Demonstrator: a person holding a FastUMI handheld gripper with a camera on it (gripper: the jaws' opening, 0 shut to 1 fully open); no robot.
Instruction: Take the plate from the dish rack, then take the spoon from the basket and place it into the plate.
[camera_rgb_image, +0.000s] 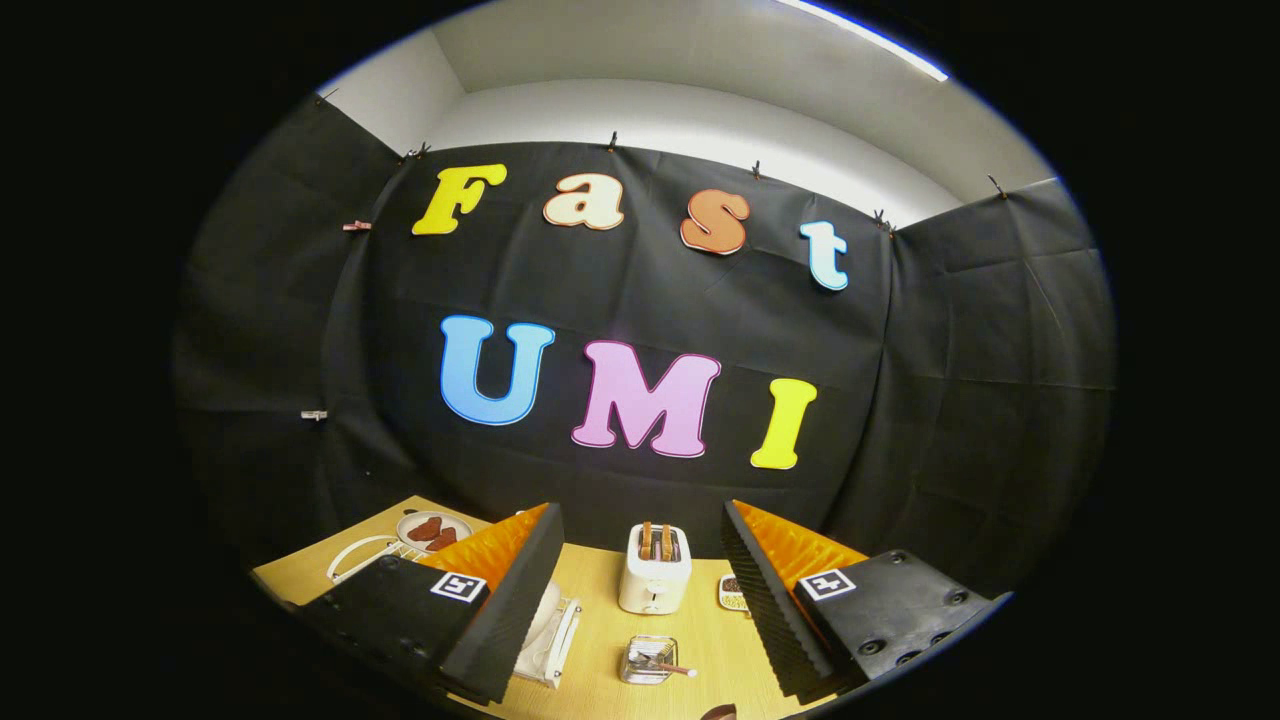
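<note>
Fingers of the gripper (640, 600) spread wide, holding nothing, above the near edge of the surface (700, 640). We judge the plate step not yet begun: drop toward the dish rack (555, 640) under the left finger and pinch the plate (540, 625) rim. It is white, standing on edge, mostly hidden. The basket (648, 660), clear, sits just ahead, the spoon (668, 666) across it.

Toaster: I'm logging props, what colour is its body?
White, seen in the gripper view: toaster ahead between the open jaws.
</note>
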